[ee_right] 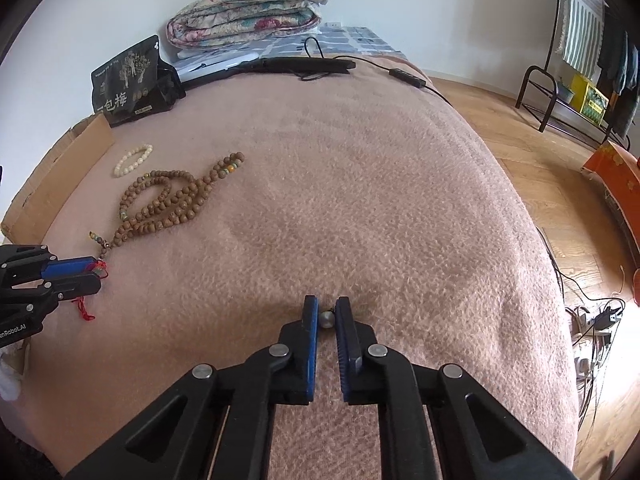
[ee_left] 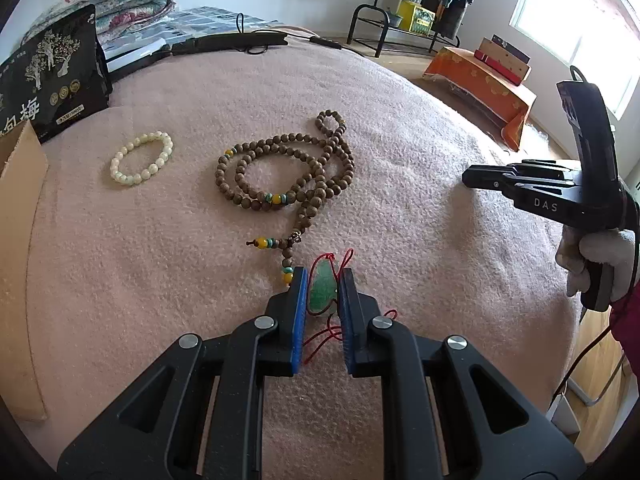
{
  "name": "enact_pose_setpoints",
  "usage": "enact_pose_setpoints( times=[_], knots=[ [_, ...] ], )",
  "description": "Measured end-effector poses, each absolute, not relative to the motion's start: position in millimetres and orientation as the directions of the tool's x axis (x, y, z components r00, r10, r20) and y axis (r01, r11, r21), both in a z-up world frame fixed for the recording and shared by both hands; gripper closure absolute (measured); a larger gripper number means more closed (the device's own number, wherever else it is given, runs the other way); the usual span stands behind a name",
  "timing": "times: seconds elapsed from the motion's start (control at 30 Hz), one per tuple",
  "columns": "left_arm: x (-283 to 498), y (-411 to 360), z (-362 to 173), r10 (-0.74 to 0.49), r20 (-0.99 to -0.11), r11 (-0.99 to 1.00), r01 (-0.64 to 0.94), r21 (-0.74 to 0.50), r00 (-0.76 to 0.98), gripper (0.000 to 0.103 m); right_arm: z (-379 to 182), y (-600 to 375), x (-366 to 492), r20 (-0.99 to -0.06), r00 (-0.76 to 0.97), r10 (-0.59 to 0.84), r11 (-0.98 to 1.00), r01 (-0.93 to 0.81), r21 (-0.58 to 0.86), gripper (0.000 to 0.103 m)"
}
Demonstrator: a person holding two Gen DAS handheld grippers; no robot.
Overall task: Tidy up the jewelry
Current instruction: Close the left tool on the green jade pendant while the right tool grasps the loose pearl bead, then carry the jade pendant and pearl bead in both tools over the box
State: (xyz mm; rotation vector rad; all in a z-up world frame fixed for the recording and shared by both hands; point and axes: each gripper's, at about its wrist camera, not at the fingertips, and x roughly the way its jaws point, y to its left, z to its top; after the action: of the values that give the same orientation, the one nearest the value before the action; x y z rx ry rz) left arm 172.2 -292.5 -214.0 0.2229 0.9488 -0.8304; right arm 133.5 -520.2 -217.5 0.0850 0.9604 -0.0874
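My left gripper (ee_left: pixel 322 282) is shut on a green jade pendant (ee_left: pixel 322 286) with a red cord (ee_left: pixel 320 338), low over the pink blanket (ee_left: pixel 400 200). A long brown bead necklace (ee_left: pixel 288 176) lies just ahead of it, and a white bead bracelet (ee_left: pixel 142 159) lies further left. My right gripper (ee_right: pixel 327 312) is shut on a small grey bead (ee_right: pixel 327 319) near the blanket's front middle. In the right wrist view the left gripper (ee_right: pixel 90 274) shows at the far left by the necklace (ee_right: pixel 172 204) and bracelet (ee_right: pixel 133 160).
A cardboard box (ee_left: pixel 20 260) stands at the left edge. A black snack bag (ee_left: pixel 52 76) and folded quilts (ee_right: pixel 244 12) sit at the back, with a black bar and cable (ee_right: pixel 304 66). The blanket drops off to wooden floor (ee_right: pixel 520 152) on the right.
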Motion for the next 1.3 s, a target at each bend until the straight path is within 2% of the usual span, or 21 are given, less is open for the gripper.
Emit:
enact_pose_setpoints(
  times=[0.63,0.97,1.3],
  knots=[
    [164.9,-241.0,-171.7,-0.574,-0.722,0.713,0.669,-0.209,0.386,0.089,-166.3,-512.8,89.4,-0.754,0.656,-0.026,0.992,0.111,0.063,0.097],
    [176.8,-192.2,-137.2,-0.576,-0.669,0.759,0.611,-0.224,0.47,0.089,-135.0,-478.7,98.9,-0.715,0.698,0.019,0.997,0.037,0.063,0.097],
    [195.6,-127.8,-118.5,-0.523,-0.64,0.823,0.529,-0.208,0.563,0.089,-110.3,-421.7,128.1,-0.676,0.729,0.11,0.994,-0.076,0.081,0.097]
  ],
)
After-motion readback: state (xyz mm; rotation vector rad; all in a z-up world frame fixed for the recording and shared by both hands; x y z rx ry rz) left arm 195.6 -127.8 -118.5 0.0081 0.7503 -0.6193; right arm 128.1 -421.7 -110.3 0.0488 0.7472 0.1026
